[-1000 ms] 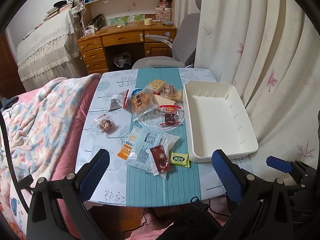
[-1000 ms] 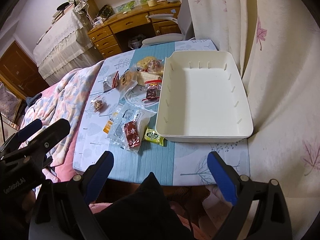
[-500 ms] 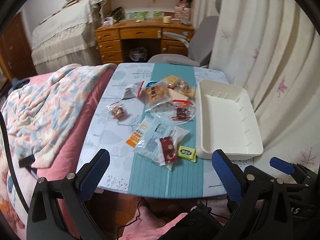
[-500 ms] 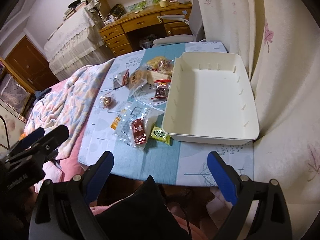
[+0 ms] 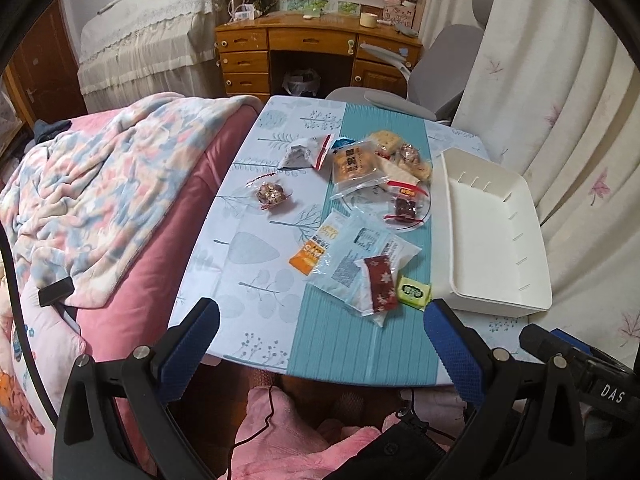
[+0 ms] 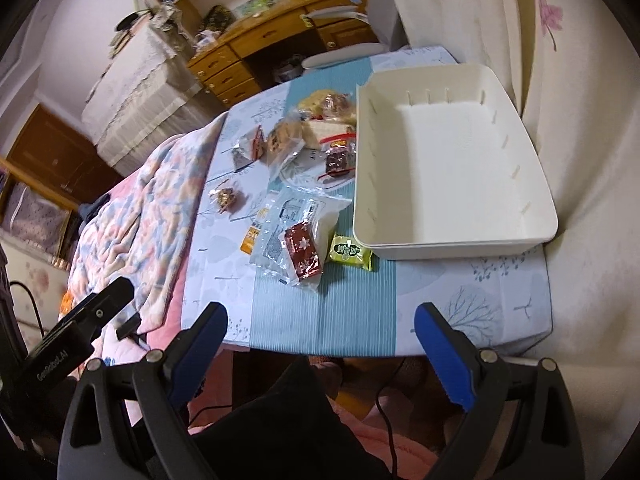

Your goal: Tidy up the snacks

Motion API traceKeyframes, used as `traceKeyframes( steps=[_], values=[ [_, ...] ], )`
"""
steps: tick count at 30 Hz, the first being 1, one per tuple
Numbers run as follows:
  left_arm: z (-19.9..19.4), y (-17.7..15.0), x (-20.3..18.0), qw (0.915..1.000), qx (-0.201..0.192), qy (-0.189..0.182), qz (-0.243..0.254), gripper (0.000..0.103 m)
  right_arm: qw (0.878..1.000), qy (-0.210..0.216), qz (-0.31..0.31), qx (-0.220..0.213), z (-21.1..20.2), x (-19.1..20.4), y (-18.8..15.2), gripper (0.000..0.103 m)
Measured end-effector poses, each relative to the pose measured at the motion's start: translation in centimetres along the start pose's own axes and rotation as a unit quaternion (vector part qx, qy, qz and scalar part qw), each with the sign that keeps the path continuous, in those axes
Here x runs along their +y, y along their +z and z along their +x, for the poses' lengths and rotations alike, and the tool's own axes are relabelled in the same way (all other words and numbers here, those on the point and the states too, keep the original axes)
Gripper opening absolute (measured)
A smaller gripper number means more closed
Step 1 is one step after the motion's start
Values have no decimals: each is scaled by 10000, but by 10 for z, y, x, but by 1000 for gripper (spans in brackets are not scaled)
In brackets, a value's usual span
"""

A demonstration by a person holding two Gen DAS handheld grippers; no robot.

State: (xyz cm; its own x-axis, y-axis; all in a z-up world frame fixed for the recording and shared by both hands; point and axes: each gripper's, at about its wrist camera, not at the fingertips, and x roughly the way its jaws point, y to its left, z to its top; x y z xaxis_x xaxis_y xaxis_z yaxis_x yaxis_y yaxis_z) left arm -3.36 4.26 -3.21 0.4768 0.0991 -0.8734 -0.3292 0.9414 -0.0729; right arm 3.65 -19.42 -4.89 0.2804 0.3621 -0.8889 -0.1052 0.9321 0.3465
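1. Both grippers hang off the near edge of the counter, not touching anything. The left gripper has its blue-padded fingers spread wide with nothing between them.
2. Same deal with the right gripper: fingers wide apart, empty, sitting over the teal stripe of the tablecloth.
3. The snacks are all loose on the counter, scattered left of the white bin. The bin is on the right side of the counter near the curtain, and it's got nothing in it.
4. Nearest pile: a dark red packet with little flowers lying on top of a clear bag with printed labels, and a small green packet just beside the bin's near-left corner.
5. An orange-and-white sachet pokes out from the left side of that clear bag.
6. Off by itself toward the bed side there's a clear-wrapped brown nutty-looking snack.
7. Further back, a bagged golden pastry, a red-trimmed clear pack with something dark inside, and a few more wrapped bits bunched by the bin's far-left corner. Can't read the labels.
8. A floral blanket is draped over the pink bed right against the counter's left edge.
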Motion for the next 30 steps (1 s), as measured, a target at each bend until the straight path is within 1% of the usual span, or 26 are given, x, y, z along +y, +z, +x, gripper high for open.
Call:
traceKeyframes(
  steps=[5, 10, 13, 18, 21, 23, 25, 28, 30],
  values=[
    [24, 22, 32, 9993, 231, -273, 86, 102, 9988, -276, 382, -115, 13, 17, 2, 95],
    [42, 52, 64, 9979, 284, -524, 263, 102, 9946, -431, 930, -176, 30, 33, 2, 95],
    [56, 72, 81, 9965, 309, -656, 406, 102, 9889, -626, 1323, -247, 41, 40, 1, 95],
    [86, 96, 105, 9928, 553, -803, 701, 102, 9788, -958, 1757, -441, 55, 59, -3, 95],
    [105, 107, 113, 9894, 672, -838, 977, 102, 9736, -1110, 1922, -538, 63, 68, -7, 95],
    [117, 115, 118, 9859, 739, -924, 1183, 102, 9706, -1228, 1971, -629, 67, 73, -10, 95],
    [130, 121, 118, 9817, 790, -1001, 1412, 102, 9691, -1360, 1917, -742, 71, 81, -12, 95],
    [149, 128, 112, 9758, 861, -1000, 1741, 102, 9677, -1555, 1794, -846, 77, 88, -14, 95],
    [163, 131, 106, 9705, 986, -1017, 1949, 102, 9679, -1590, 1716, -917, 83, 90, -15, 95]
  ],
)
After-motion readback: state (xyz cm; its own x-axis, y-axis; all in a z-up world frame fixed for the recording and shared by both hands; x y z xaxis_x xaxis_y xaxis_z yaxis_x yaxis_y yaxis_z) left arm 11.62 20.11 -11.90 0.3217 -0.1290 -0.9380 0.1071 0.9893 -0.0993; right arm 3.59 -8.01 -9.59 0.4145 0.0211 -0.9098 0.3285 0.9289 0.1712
